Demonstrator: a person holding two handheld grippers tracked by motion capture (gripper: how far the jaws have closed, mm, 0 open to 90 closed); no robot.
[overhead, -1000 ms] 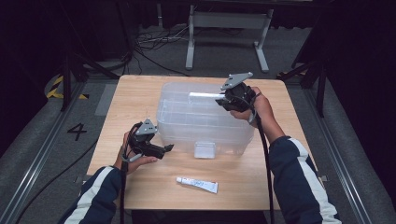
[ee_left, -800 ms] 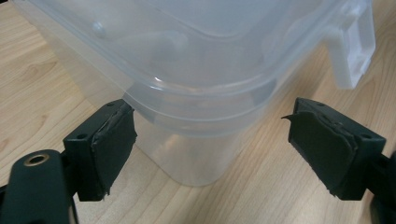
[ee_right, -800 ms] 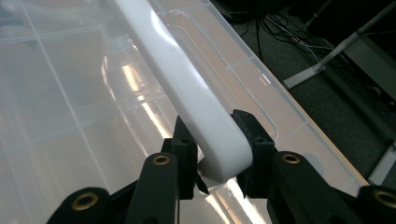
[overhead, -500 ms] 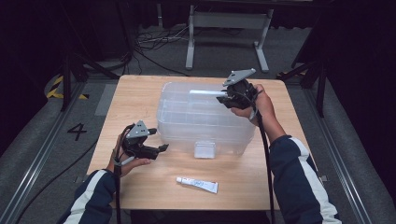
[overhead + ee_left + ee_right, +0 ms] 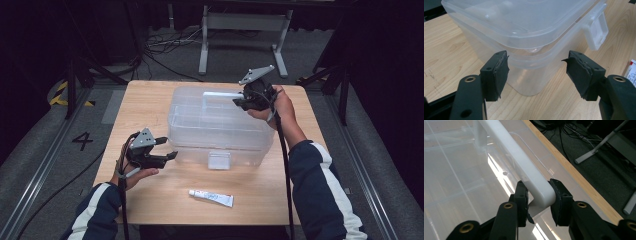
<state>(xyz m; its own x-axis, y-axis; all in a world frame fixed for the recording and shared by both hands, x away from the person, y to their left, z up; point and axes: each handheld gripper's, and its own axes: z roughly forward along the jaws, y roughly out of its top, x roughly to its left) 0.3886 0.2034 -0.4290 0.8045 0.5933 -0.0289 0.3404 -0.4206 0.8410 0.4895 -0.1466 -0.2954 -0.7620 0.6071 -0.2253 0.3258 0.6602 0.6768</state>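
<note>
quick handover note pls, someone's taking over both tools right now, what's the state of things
Right tool: shut on the white handle of the clear lidded box, at the handle's end near the far right of the lid.
Left tool: open, holding nothing; its jaws have just been closing. It sits off the box's near left corner, pads apart from the wall.
The box stands mid-table with its lid on; the front latch looks to be down. A small white tube lies on the table in front of the box, untouched.
Likely left: steady or open the box, then deal with the tube.
</note>
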